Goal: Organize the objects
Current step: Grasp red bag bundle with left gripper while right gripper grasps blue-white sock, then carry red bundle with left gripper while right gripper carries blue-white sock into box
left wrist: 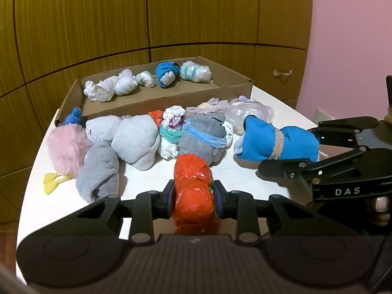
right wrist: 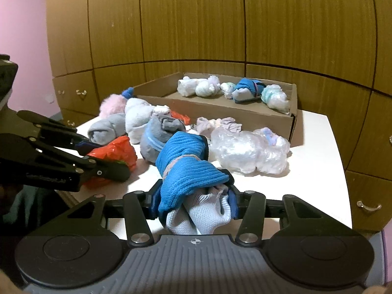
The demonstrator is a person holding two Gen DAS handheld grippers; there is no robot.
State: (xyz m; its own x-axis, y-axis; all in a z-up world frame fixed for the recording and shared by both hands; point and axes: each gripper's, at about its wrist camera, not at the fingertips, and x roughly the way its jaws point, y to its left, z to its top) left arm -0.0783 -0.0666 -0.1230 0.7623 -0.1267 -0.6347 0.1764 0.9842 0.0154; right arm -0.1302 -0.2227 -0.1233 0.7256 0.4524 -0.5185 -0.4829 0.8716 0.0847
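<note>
On the white table (left wrist: 147, 186), my left gripper (left wrist: 193, 202) is shut on a red plastic-bag bundle (left wrist: 192, 183), with a pad pressed to each of its sides. That red bundle (right wrist: 117, 152) also shows at the left of the right wrist view, between the left gripper's fingers (right wrist: 107, 169). My right gripper (right wrist: 193, 204) is shut on a blue sock bundle (right wrist: 186, 161) tied with a pale band, whose pale inner fabric bulges between the pads. From the left wrist view, the blue bundle (left wrist: 264, 139) lies to the right, in the right gripper's black fingers (left wrist: 294, 169).
A shallow cardboard box (left wrist: 156, 103) at the back of the table holds several rolled bundles. In front of it lie grey sock rolls (left wrist: 137, 139), a pink fluffy toy (left wrist: 66, 149) and a clear plastic bundle (right wrist: 250, 149). Wooden cabinets stand behind, and the table edge (right wrist: 343, 171) is on the right.
</note>
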